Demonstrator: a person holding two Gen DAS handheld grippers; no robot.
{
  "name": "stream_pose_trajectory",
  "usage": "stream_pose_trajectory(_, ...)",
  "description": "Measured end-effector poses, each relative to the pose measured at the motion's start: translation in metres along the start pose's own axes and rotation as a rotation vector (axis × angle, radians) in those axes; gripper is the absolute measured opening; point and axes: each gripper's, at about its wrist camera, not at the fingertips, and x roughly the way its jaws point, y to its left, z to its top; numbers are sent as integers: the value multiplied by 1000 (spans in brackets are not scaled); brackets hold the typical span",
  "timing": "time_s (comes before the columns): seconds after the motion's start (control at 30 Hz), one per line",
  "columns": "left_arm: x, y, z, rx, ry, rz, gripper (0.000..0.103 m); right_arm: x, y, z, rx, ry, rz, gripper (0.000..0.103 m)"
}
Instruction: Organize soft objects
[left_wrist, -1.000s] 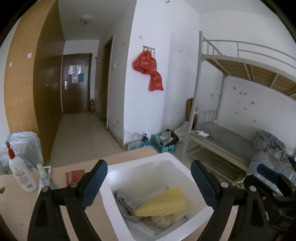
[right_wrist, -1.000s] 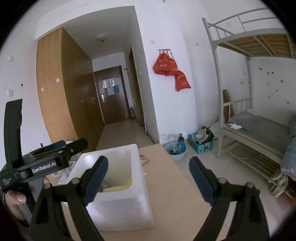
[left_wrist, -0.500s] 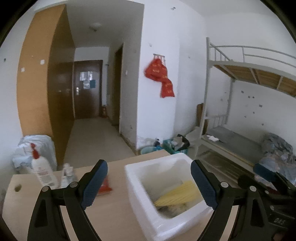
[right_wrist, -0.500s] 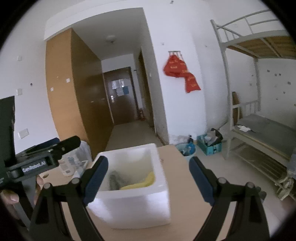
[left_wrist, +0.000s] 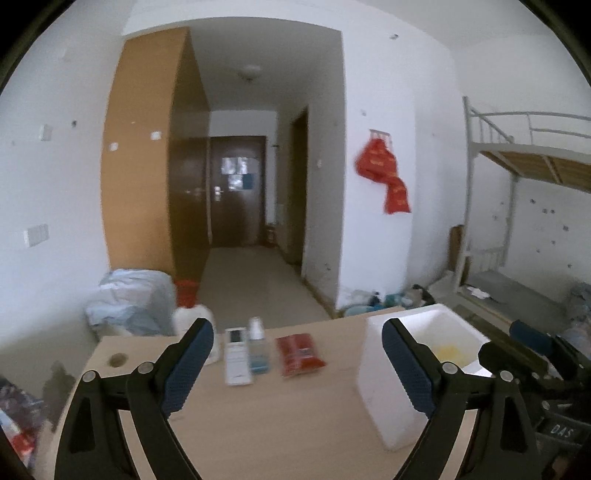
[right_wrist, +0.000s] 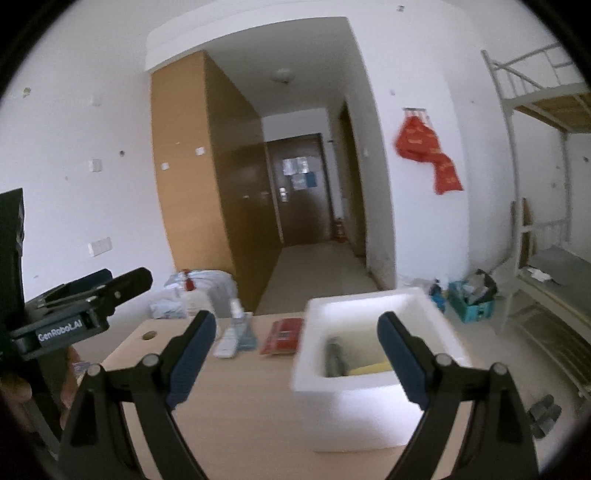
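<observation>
Both grippers are spread wide with nothing between the pads: the left gripper (left_wrist: 297, 363) and the right gripper (right_wrist: 297, 356) have each swung leftward over the last second, so the white foam box (right_wrist: 369, 402) that filled the left wrist view a second ago now sits off to its right. Inside it lie a yellow foam piece (right_wrist: 371, 367) and a grey cloth (right_wrist: 334, 356). Ahead on the wooden table (left_wrist: 288, 417) are a red packet (left_wrist: 300, 354), a remote (left_wrist: 236, 356) and a small bottle (left_wrist: 257, 345). Probably the red packet is the next soft item to collect.
</observation>
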Motion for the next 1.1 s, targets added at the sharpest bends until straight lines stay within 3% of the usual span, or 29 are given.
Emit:
stream_pose_trajectory(0.1, -18, 22, -2, -8, -24, 50, 102, 4, 18, 1, -13, -2, 48, 95)
stream_pose_trajectory(0.17, -31, 35, -4, -6, -47, 87, 103, 9, 31, 0, -21, 3, 78, 103)
stream_pose_trajectory(0.4, -65, 66, -16, -32, -74, 155, 103, 15, 65, -1, -67, 15, 127, 103)
stream_pose_trajectory(0.67, -79, 76, -31, -53, -70, 166, 103, 0, 79, -15, -72, 9, 121, 103)
stream_pose_trajectory(1.1, -102, 59, -73, -65, -75, 151, 103, -25, 83, -51, -120, 4, 108, 103)
